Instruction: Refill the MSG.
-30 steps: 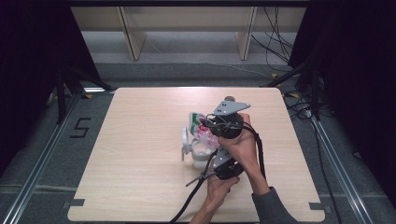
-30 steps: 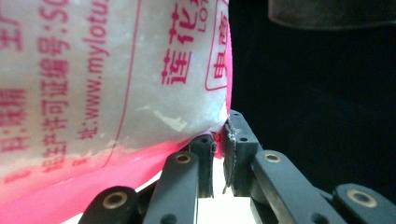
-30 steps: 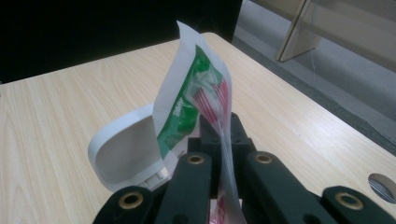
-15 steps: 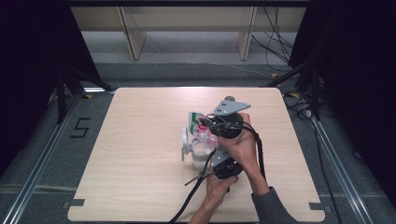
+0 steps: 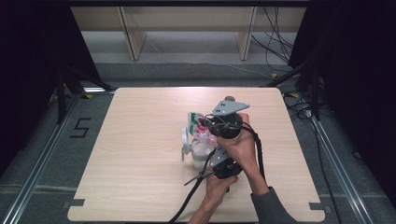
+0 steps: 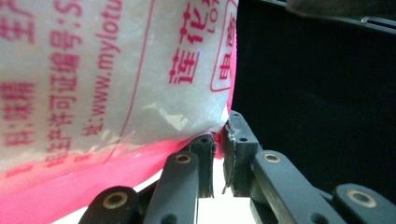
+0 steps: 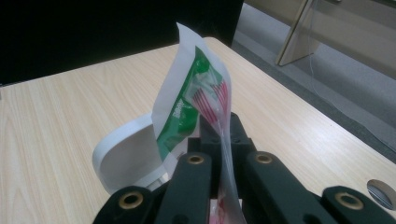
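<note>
A plastic packet (image 5: 198, 125), white with pink print and a green and red top, hangs over a white tub (image 5: 200, 154) at the middle of the table. The tub's round lid (image 5: 186, 140) stands open on its left side. In the left gripper view my left gripper (image 6: 218, 142) is shut on the packet's (image 6: 107, 74) pink bottom corner. In the right gripper view my right gripper (image 7: 220, 133) is shut on the thin upper edge of the packet (image 7: 196, 95), and the white lid (image 7: 125, 157) stands just beyond the jaws. Both hands are close together, right of the tub.
The light wooden table (image 5: 140, 154) has bare wood to the left and at the back. A small round hole (image 7: 381, 190) lies in the tabletop near my right gripper. Wooden shelf legs (image 5: 130, 35) and loose cables (image 5: 275, 37) are on the floor beyond the far edge.
</note>
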Tool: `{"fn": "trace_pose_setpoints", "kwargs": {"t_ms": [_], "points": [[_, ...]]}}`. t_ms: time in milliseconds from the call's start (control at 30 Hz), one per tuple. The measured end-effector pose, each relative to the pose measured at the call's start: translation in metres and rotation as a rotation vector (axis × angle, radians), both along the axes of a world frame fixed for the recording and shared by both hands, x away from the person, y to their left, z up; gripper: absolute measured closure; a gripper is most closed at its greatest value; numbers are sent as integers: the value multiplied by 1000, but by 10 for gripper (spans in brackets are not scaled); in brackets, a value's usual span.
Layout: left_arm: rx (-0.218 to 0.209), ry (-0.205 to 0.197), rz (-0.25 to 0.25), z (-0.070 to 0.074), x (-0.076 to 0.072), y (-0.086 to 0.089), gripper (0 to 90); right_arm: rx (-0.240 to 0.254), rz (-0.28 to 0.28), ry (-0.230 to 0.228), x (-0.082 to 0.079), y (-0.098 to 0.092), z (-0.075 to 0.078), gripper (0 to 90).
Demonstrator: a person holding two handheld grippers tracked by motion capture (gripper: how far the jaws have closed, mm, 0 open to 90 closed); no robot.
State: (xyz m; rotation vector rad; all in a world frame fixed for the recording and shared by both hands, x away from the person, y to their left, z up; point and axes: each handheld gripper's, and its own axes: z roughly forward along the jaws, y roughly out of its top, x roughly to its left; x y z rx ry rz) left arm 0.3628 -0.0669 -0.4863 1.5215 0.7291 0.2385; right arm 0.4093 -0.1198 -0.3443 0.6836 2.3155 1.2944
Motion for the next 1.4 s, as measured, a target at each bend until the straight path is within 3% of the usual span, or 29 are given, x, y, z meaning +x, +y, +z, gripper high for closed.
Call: {"fn": "trace_pose_setpoints", "kwargs": {"t_ms": [67,200,267,767,833,867,1000,1133,1400], "points": [[0,-2,0,0,0,0,828,3,-6,-20,0,0,0,900],[7,0,4,1,0,0,827,4,0,3,0,-1,1,900],[14,2,5,1,0,0,827,6,-7,-17,0,0,1,900],[-1,-6,1,1,0,1,827,4,5,1,-1,0,2,900],[-23,-13,-12,-1,1,1,827,5,4,1,-1,1,2,900],[-5,2,5,0,-1,1,827,4,4,4,-1,1,1,900],[-4,0,8,0,0,2,827,-2,11,-1,-2,2,2,900],[-25,-9,-4,0,1,2,828,-6,12,-13,-2,3,2,900],[-22,1,-3,0,0,2,828,-8,-6,-11,-3,5,1,900]]}}
